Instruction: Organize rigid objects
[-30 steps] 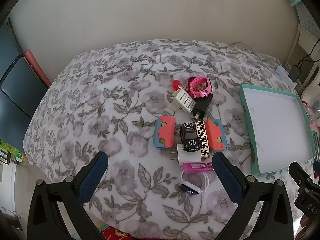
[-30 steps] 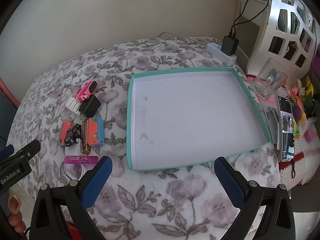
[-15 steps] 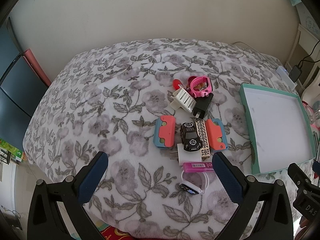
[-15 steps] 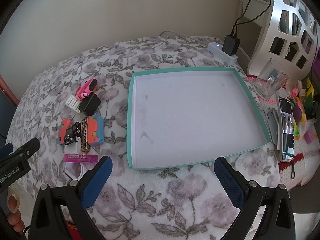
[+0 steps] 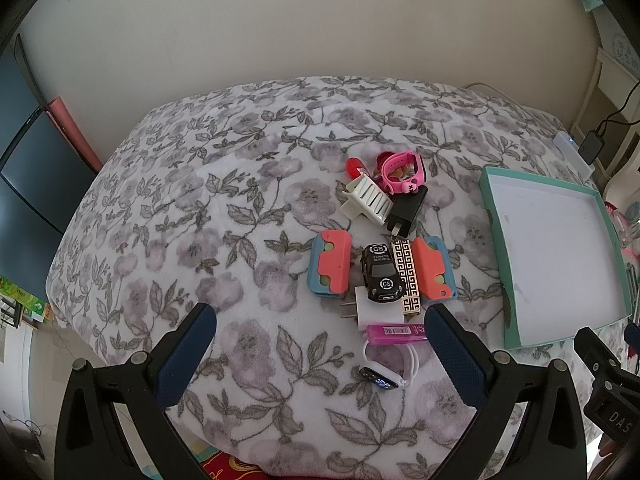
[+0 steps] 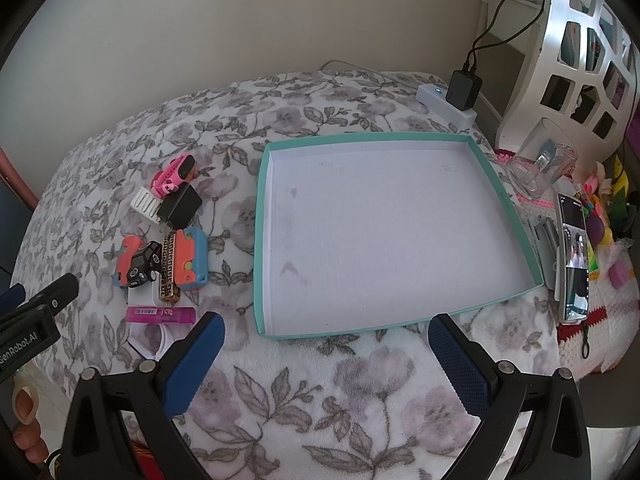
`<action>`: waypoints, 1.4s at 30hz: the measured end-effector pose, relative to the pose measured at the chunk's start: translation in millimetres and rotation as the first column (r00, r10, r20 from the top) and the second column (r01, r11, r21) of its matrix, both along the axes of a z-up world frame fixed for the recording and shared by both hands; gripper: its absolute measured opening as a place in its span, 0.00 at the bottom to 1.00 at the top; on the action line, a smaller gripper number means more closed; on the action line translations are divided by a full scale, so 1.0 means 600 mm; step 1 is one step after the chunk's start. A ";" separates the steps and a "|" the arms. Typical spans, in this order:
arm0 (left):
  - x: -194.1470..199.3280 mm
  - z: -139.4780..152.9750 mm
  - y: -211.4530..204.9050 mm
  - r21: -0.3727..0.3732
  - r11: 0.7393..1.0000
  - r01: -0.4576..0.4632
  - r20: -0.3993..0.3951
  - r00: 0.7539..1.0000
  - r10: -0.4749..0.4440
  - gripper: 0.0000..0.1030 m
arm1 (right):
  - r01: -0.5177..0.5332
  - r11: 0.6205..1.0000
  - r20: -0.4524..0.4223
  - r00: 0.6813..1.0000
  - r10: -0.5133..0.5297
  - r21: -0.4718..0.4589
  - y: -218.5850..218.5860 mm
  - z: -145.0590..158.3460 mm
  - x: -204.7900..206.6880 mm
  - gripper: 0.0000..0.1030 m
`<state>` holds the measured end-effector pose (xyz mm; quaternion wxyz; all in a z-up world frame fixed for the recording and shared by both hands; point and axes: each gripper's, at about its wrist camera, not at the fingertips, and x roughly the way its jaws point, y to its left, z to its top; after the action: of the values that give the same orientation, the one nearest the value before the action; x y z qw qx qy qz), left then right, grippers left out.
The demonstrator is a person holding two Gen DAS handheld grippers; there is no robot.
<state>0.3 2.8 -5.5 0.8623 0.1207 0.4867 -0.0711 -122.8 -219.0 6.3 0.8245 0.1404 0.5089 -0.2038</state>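
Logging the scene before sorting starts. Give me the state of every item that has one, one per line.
left gripper: open, holding nothing
right gripper: open, holding nothing
teal tray: empty, flat on the blanket
toy car: upright, resting on the white charger
black plug adapter: lying flat, unplugged
white smartwatch: screen lit
pink watch: strap closed in a loop
glass mug: tipped on its side
phone: screen on

I am working in a home room. A floral fleece blanket (image 6: 340,392) covers the surface, with a power strip (image 6: 444,106) and plugged-in charger (image 6: 463,90) far right. A smartphone (image 6: 575,256) and drinking glass (image 6: 542,164) lie right.
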 end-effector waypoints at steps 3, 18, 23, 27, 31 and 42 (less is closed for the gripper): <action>0.000 0.000 0.000 0.000 1.000 0.000 -0.001 1.000 0.000 1.00 | 0.000 1.000 -0.001 1.000 0.000 0.000 0.000 0.000 0.000 1.00; -0.003 -0.006 0.006 -0.003 1.000 -0.001 -0.003 1.000 0.001 1.00 | -0.001 1.000 -0.005 1.000 0.001 -0.002 0.001 -0.002 0.000 1.00; -0.003 -0.006 0.006 -0.003 1.000 0.000 -0.003 1.000 0.000 1.00 | -0.001 1.000 -0.006 1.000 0.001 -0.001 0.002 -0.008 -0.005 1.00; -0.003 -0.009 0.008 -0.003 1.000 0.000 -0.004 1.000 0.000 1.00 | -0.002 1.000 -0.008 1.000 0.002 -0.001 0.002 -0.004 -0.002 1.00; -0.003 -0.007 0.007 -0.005 1.000 0.000 -0.005 1.000 0.000 1.00 | -0.003 1.000 -0.008 1.000 0.003 -0.003 0.002 -0.002 -0.002 1.00; 0.016 -0.001 0.009 0.008 0.997 0.072 -0.040 0.997 -0.072 1.00 | -0.013 0.998 0.021 1.000 0.012 0.057 0.008 0.023 0.032 1.00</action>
<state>9.7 8.5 -5.9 0.8488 0.1407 0.4994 -0.1023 -103.8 -214.2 19.8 0.8265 0.1627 0.5070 -0.1828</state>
